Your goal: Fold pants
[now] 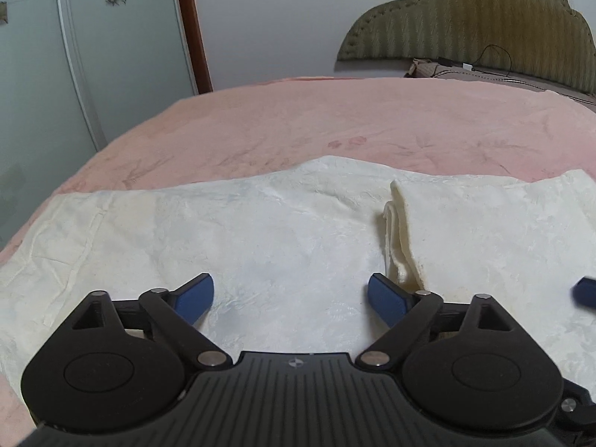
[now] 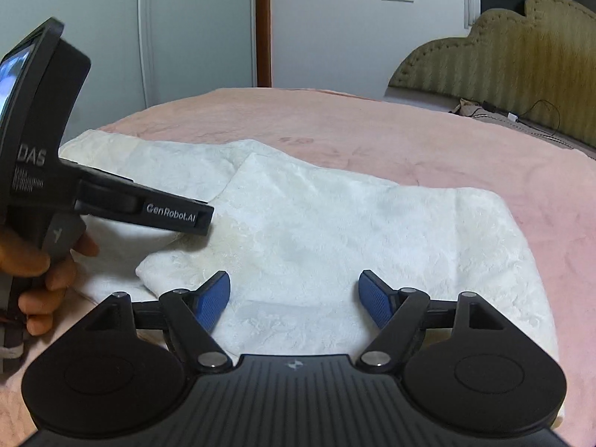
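The white textured pants (image 1: 260,231) lie flat across the pink bed. One end is folded back over the rest, with its layered edge (image 1: 400,238) showing in the left wrist view. The same pants (image 2: 354,223) fill the middle of the right wrist view, the folded layer on top. My left gripper (image 1: 290,300) is open and empty just above the cloth, left of the folded edge. My right gripper (image 2: 294,298) is open and empty over the folded part. The left gripper's body (image 2: 111,201) shows at the left of the right wrist view, held by a hand.
The pink bedspread (image 1: 298,119) stretches beyond the pants to the far edge. A padded olive headboard (image 1: 465,18) stands at the back right, with a cable and small items (image 1: 465,69) below it. A wardrobe with flower-patterned doors (image 1: 93,37) stands at the left.
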Demonstrator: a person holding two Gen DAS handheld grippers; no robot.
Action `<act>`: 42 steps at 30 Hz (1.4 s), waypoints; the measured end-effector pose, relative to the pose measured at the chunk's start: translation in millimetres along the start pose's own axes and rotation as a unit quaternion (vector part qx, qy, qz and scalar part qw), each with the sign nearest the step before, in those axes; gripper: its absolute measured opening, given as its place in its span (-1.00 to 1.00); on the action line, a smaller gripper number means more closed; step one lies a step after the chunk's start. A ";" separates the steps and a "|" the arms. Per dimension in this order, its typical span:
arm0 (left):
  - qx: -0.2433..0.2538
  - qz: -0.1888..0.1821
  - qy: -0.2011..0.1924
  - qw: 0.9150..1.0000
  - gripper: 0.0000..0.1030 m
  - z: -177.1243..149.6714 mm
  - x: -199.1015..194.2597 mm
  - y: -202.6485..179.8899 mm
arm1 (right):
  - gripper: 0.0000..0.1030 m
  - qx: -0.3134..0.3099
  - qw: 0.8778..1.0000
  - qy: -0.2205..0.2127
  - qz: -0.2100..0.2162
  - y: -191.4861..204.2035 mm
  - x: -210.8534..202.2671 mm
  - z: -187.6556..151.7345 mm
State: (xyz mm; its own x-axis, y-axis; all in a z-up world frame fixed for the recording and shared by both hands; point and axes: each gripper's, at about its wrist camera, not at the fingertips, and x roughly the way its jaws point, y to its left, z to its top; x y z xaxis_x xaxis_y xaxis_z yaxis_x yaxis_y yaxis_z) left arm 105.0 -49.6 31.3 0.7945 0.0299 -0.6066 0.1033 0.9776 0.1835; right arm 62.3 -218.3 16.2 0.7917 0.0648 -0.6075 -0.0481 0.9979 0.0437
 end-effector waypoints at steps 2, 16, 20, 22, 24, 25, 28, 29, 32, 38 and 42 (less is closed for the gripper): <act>-0.003 0.007 -0.005 1.000 0.91 -0.9 -0.9 -0.2 | 0.83 0.000 1.000 0.003 -0.021 0.7 2.8 -0.2; -0.008 0.004 -0.004 1.000 0.91 0.7 -7.5 5.5 | 1.00 0.013 0.999 0.009 -0.028 -5.0 8.9 2.0; 0.023 -0.015 -0.038 0.999 0.92 4.4 -25.4 -0.9 | 1.00 0.010 0.999 0.008 -0.031 -3.4 9.0 1.7; 0.082 0.007 -0.029 0.996 0.92 2.7 -22.3 -16.5 | 1.00 0.016 0.999 0.011 -0.028 -4.7 9.1 1.7; 0.110 0.033 -0.038 0.993 0.93 -6.0 -16.7 -23.4 | 1.00 0.021 0.999 0.012 -0.026 -5.8 8.9 1.8; 0.102 0.036 -0.043 0.993 0.92 -8.0 -18.0 -20.5 | 1.00 0.024 0.999 0.013 -0.024 -6.0 7.9 2.0; 0.073 0.035 -0.040 0.996 0.89 -7.3 -26.0 -3.0 | 1.00 0.032 0.999 0.015 -0.021 -7.5 7.8 2.6; 0.065 0.042 -0.048 0.996 0.91 -7.8 -31.2 4.1 | 1.00 0.033 0.999 0.016 -0.020 -7.9 7.8 2.7; 0.059 0.069 -0.056 0.994 0.99 -9.9 -37.1 23.2 | 1.00 0.031 0.999 0.012 -0.024 -7.1 4.9 2.8; 0.016 0.036 -0.006 0.999 0.98 -18.9 -17.1 50.3 | 1.00 0.014 0.999 0.009 -0.039 -0.2 6.8 2.0; -0.037 0.011 -0.017 0.999 0.97 -14.5 -33.1 82.3 | 1.00 0.024 0.999 -0.011 -0.043 -1.8 -0.4 1.1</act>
State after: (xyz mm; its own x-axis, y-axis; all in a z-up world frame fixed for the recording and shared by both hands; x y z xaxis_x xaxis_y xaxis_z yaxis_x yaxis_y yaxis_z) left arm 78.6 33.0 55.3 0.8159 0.0461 -0.5763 0.0416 0.9896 0.1380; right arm 62.8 -220.1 17.3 0.8046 -0.0213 -0.5934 0.0488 0.9983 0.0303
